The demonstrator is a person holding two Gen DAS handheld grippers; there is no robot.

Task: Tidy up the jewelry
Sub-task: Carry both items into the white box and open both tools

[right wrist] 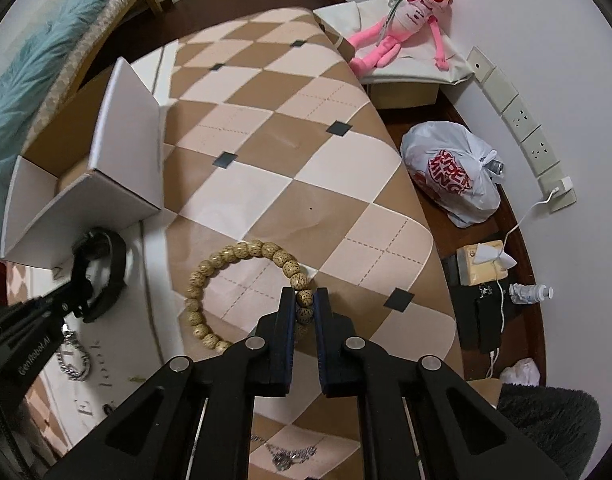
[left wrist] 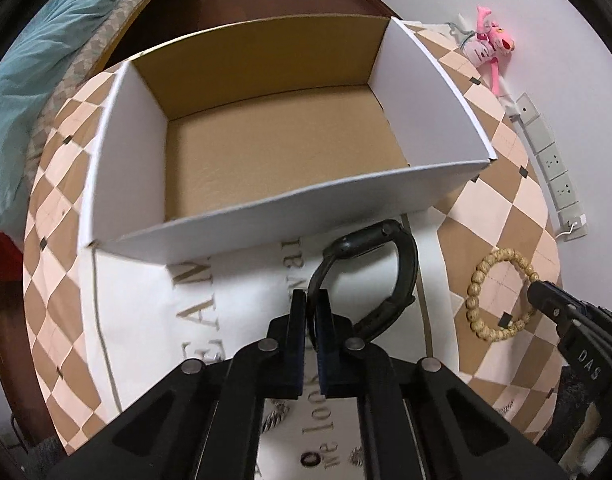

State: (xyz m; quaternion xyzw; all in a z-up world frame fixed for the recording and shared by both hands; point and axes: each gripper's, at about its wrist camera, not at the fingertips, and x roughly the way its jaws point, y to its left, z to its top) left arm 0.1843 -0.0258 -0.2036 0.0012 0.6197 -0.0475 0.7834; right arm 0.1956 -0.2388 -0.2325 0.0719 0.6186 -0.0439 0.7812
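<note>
My left gripper (left wrist: pixel 312 300) is shut on the strap of a black smartwatch (left wrist: pixel 370 276) and holds it just in front of the near wall of an open white box with a brown inside (left wrist: pixel 265 148). My right gripper (right wrist: pixel 304 300) is shut on a wooden bead bracelet (right wrist: pixel 233 276) that lies on the checkered tablecloth (right wrist: pixel 289 152). The bracelet (left wrist: pixel 498 296) and right gripper (left wrist: pixel 546 300) also show at the right of the left wrist view. The watch (right wrist: pixel 105 268) and left gripper (right wrist: pixel 79 300) show at the left of the right wrist view. The box (right wrist: pixel 85 160) stands beyond them.
A silver chain bracelet (right wrist: pixel 71 360) lies on a white printed cloth (left wrist: pixel 145 312) near the left gripper. Another silver chain (right wrist: pixel 285 454) lies under my right gripper. A pink plush toy (right wrist: pixel 402 20), a plastic bag (right wrist: pixel 454 180) and a wall socket strip (right wrist: pixel 522 120) are beyond the table's right edge.
</note>
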